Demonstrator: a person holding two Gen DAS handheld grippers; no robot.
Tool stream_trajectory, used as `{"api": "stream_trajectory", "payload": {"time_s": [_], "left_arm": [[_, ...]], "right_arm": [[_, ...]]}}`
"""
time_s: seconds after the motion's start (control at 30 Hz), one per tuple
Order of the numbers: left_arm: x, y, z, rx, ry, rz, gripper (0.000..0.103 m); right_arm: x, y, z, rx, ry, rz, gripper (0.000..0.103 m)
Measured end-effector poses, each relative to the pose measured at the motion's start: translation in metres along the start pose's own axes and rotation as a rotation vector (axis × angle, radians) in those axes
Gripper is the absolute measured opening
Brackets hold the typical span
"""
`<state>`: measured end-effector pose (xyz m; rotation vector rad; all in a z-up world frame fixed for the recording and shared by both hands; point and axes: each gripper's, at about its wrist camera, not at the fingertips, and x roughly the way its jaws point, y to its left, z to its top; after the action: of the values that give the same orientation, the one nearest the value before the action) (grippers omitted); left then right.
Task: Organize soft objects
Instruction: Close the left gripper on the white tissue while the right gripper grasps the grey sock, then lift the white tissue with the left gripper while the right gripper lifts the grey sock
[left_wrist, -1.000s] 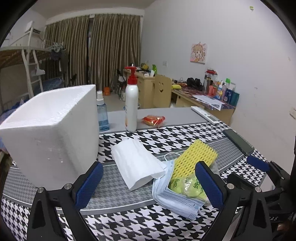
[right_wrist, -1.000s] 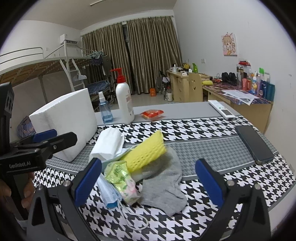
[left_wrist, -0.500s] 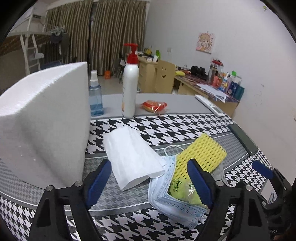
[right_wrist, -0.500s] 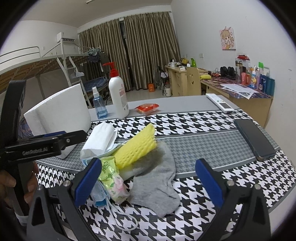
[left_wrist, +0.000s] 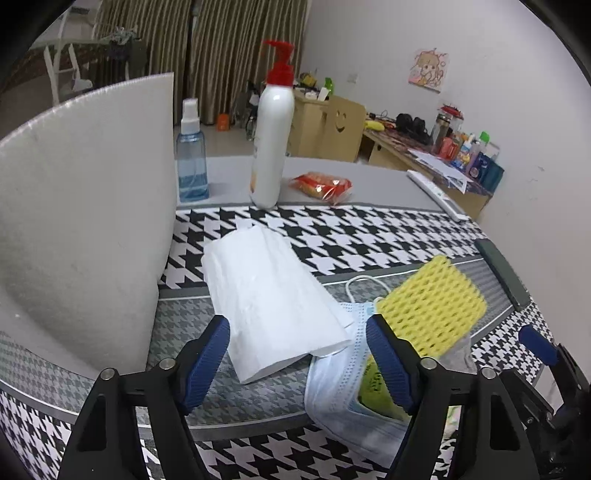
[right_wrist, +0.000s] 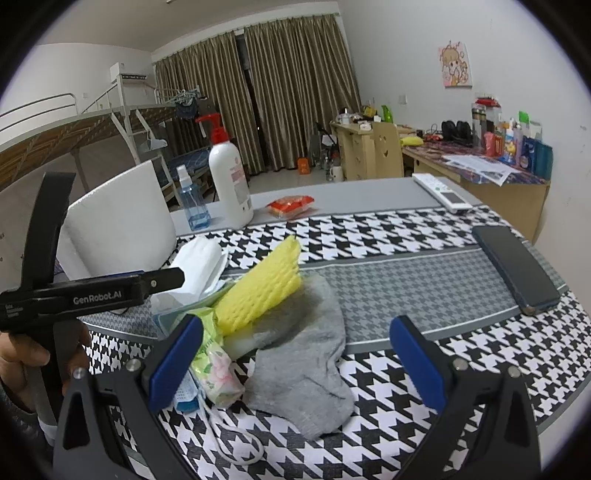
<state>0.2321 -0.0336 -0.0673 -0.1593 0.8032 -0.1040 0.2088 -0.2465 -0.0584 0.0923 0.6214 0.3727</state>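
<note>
Now the left claw (left_wrist: 297, 354) is closing around the white tissue pack (left_wrist: 271, 299), which lies on the worktop (left_wrist: 369, 240) beside the foam box (left_wrist: 85, 221); pads not yet touching. Right claw (right_wrist: 295, 362) hangs wide open, empty, over the grey sock (right_wrist: 306, 369). Next: pinch, lift gently

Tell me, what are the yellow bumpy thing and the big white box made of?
The yellow bumpy thing looks like soft foam netting: open diamond holes, matte, bending easily. The big white box looks like styrofoam: thick, grainy white walls with small dents.
</note>
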Motion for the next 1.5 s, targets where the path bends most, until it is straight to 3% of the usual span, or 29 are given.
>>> {"api": "stream_trajectory", "payload": {"time_s": [0.3, 0.5, 0.67, 1.03, 1.1, 1.27, 1.4, 1.47, 1.5], "left_arm": [[0.022, 0.011, 0.001, -0.039, 0.071, 0.001, 0.068], [0.032, 0.016, 0.000, -0.049, 0.109, 0.008, 0.061], [0.034, 0.015, 0.001, -0.035, 0.106, 0.016, 0.056], [0.039, 0.011, 0.002, 0.018, 0.099, 0.057, 0.023], [0.040, 0.010, 0.002, 0.027, 0.100, 0.056, 0.020], [0.041, 0.007, 0.001, 0.063, 0.094, 0.061, 0.015], [0.040, 0.007, 0.000, 0.067, 0.094, 0.026, 0.007], [0.039, 0.006, -0.001, 0.073, 0.092, 0.008, 0.004], [0.038, 0.005, -0.001, 0.075, 0.091, -0.002, 0.004]], "right_arm": [[0.009, 0.001, -0.001, -0.036, 0.042, 0.035, 0.100], [0.021, 0.000, -0.004, -0.045, 0.100, 0.029, 0.091], [0.027, -0.002, -0.006, -0.046, 0.145, 0.010, 0.076], [0.033, -0.009, -0.010, -0.022, 0.194, -0.002, 0.069], [0.037, -0.007, -0.011, -0.032, 0.209, -0.002, 0.063], [0.044, -0.006, -0.011, -0.054, 0.237, -0.032, 0.036], [0.044, -0.006, -0.012, -0.063, 0.239, -0.059, 0.029], [0.043, -0.003, -0.013, -0.078, 0.239, -0.058, 0.013], [0.043, -0.002, -0.013, -0.078, 0.241, -0.049, 0.012]]}}
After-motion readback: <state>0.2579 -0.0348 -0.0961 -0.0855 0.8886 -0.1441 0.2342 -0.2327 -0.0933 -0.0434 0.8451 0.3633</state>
